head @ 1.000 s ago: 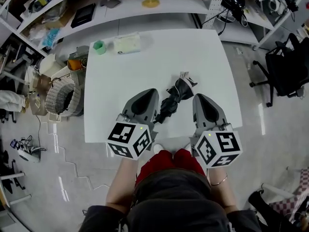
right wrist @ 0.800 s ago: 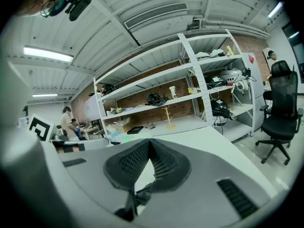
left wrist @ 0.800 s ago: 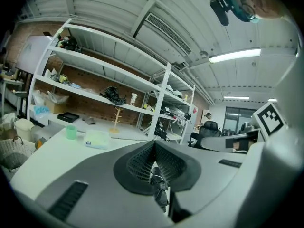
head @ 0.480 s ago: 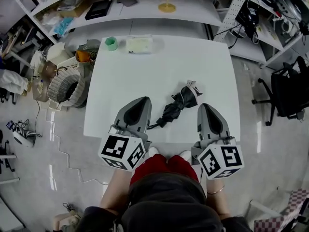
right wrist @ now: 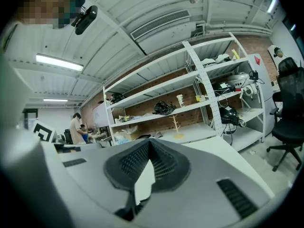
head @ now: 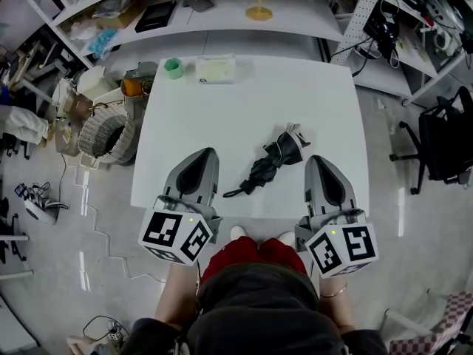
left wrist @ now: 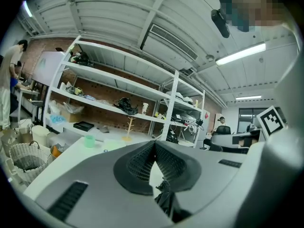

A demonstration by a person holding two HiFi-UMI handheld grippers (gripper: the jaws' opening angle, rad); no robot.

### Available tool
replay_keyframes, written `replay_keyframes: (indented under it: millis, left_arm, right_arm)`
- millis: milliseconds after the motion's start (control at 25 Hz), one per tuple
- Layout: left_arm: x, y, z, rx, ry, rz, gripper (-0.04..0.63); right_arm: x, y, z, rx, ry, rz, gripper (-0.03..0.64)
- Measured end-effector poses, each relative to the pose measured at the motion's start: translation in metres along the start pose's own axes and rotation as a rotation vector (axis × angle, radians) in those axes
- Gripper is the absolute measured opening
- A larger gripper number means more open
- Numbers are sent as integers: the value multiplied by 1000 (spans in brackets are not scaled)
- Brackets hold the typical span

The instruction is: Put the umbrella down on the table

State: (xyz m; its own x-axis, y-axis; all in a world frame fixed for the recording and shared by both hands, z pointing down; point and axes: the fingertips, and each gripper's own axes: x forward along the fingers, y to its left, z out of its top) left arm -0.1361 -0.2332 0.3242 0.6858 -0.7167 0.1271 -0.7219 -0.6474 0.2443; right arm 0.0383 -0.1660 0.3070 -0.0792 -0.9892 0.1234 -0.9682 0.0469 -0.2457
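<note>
A folded black umbrella (head: 270, 161) lies aslant on the white table (head: 244, 109), its thin end toward the front edge and its white-tagged end farther back. Both grippers hover at the table's front edge, apart from the umbrella. My left gripper (head: 205, 152) is to its left with jaws shut and empty. My right gripper (head: 318, 159) is to its right, also shut and empty. In the left gripper view the closed jaws (left wrist: 154, 144) meet at the tip, and a bit of the umbrella (left wrist: 164, 201) shows below them. The right gripper view shows its jaws (right wrist: 149, 141) closed with only table beyond.
A green cup (head: 173, 68) and a pale packet (head: 215, 69) sit at the table's far edge. A wicker basket (head: 103, 135) and clutter stand on the floor at left, a black chair (head: 443, 139) at right. Shelving (head: 222, 13) runs behind the table.
Both grippers have drawn back toward the person and risen a little; the left one has also shifted left, away from the umbrella's thin end. The umbrella stays on the table.
</note>
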Motion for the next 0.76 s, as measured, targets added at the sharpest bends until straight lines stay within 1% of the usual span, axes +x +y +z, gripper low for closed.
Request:
replay_keyframes:
  millis: [320, 520, 760]
  left_arm:
    - [-4, -9, 12, 9, -21, 13, 13]
    - [-2, -21, 17, 6, -26, 2, 14]
    - [2, -29, 23, 44, -41, -5, 14]
  right_arm:
    - [-5, -1, 13, -16, -26, 29, 18]
    - [-7, -5, 20, -15, -45, 46, 18]
    - [-11, -9, 30, -27, -72, 55, 18]
